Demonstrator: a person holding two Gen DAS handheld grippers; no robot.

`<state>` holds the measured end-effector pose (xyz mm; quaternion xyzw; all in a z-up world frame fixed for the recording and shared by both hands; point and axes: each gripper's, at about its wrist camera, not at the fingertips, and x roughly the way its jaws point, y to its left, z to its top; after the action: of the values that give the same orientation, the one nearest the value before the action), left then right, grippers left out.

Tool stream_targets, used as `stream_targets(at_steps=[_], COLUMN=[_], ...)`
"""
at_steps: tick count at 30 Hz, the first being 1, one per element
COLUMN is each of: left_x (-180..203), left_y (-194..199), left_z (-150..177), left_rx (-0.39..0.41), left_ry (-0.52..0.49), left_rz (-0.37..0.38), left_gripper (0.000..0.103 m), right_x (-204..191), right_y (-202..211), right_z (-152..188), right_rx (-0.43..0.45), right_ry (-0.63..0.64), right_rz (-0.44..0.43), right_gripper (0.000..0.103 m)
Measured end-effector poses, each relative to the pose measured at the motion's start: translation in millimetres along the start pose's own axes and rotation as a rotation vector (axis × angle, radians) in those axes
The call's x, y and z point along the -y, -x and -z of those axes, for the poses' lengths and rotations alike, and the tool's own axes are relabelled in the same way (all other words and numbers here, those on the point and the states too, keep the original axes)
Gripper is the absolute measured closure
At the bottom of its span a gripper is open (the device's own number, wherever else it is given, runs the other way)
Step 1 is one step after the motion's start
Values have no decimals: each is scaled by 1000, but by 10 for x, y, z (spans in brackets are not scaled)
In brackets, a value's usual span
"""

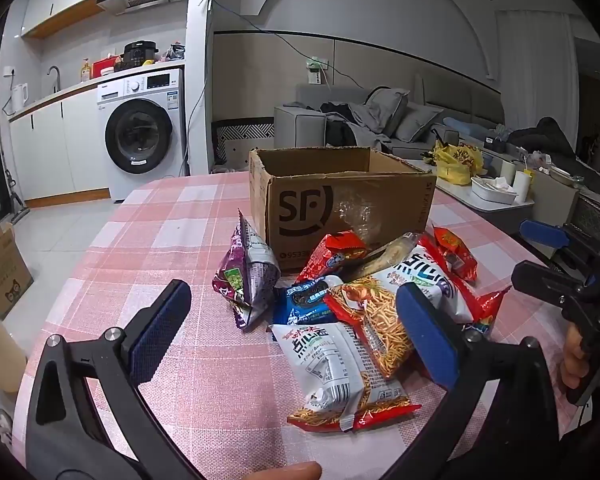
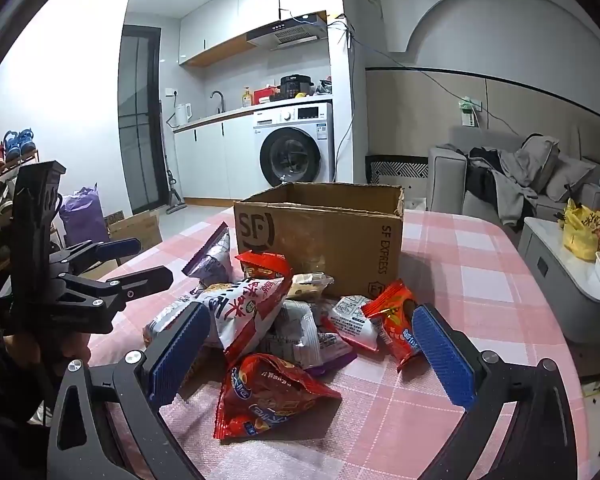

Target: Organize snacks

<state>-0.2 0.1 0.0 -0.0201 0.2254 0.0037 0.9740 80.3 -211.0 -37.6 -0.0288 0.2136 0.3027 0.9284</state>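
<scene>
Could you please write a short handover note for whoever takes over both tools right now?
Left tool: open, empty, hovering over the near side of the snack pile.
Right tool: open, empty, over the same pile from the other side.
Cardboard box: upright and open-topped on the pink checked tablecloth, just behind the pile; no snacks visible inside it.
Done: nothing visibly packed.
Left: all packets, including the purple one leaning near the box.

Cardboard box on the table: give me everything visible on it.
The box is brown corrugated cardboard, printed in black with an SF logo on one side and "SF EXPRESS" on another. It stands upright on the pink checked tablecloth, top open, rim edges ragged, with a patch of clear tape on the logo side. Its inside is hidden. Snack packets lie against its base. Neither tool touches it.
</scene>
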Motion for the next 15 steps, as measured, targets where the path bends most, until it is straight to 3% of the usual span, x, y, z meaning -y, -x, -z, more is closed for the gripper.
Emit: stream_targets(at_steps=[15], left_x=[4], left_y=[-5], left_z=[-1], left_rx=[-6], left_ry=[-2], left_rz=[1], left_gripper=[1], right_x=[-127], right_y=[13], right_z=[-39], right_rx=[-11], right_ry=[20], right_rz=[15], right_gripper=[0])
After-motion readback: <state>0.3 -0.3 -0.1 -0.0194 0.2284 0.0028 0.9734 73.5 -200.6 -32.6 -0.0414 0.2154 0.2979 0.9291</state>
